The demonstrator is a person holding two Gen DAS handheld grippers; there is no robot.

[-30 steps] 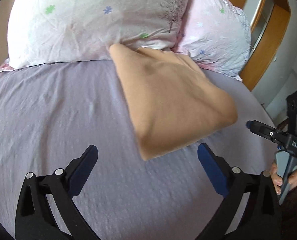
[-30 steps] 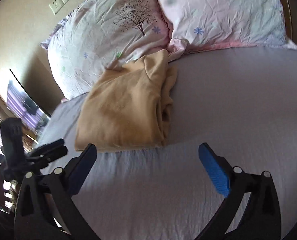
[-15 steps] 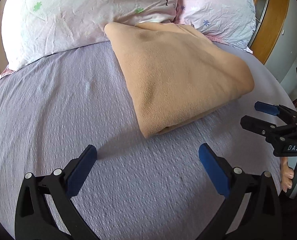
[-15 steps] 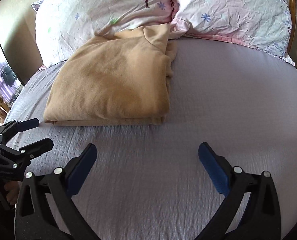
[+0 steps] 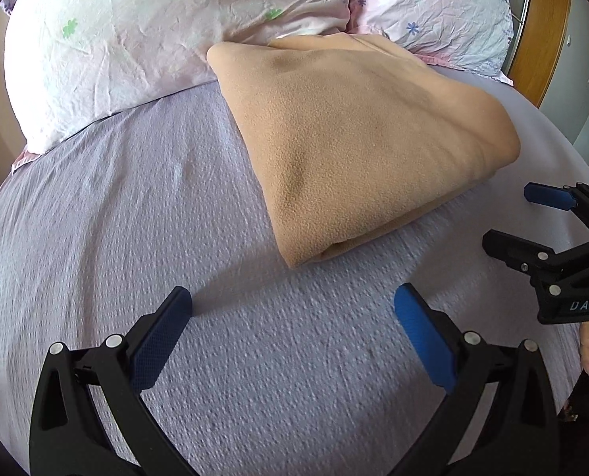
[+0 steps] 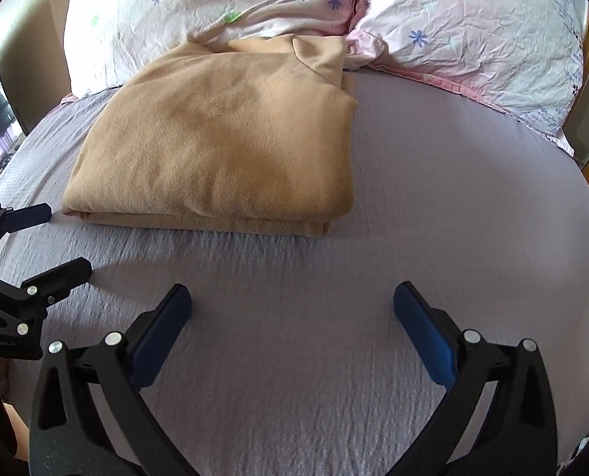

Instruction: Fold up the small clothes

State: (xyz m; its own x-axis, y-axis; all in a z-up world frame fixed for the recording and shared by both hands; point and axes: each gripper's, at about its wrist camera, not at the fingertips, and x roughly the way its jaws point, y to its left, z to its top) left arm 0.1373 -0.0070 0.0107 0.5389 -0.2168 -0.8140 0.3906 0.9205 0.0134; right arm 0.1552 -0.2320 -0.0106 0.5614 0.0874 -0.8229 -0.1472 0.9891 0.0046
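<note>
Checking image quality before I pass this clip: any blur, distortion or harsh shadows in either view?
Left wrist view: strong fisheye bending, slight smear on the bedsheet at bottom left, a soft shadow under the tan garment. Right wrist view: the same bending, streaky blur on the sheet ahead of the garment, dark vignette corners.

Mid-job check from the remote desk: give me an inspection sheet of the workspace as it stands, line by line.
Surface: bed with a textured lilac bedsheet, mostly smooth, faint wrinkles.
Job's things: one tan fleece garment, folded into a rough rectangle, lying flat; its far edge touches the pillows.
Clutter: nothing seen on the sheet besides the garment.
Grippers: left gripper open, empty, above the sheet short of the garment's near corner; right gripper open, empty, short of the garment's near edge.
Cables: nothing seen.
Surroundings: two pale floral pillows at the head of the bed; a wooden frame beyond the bed's right side; a beige wall at left.
</note>
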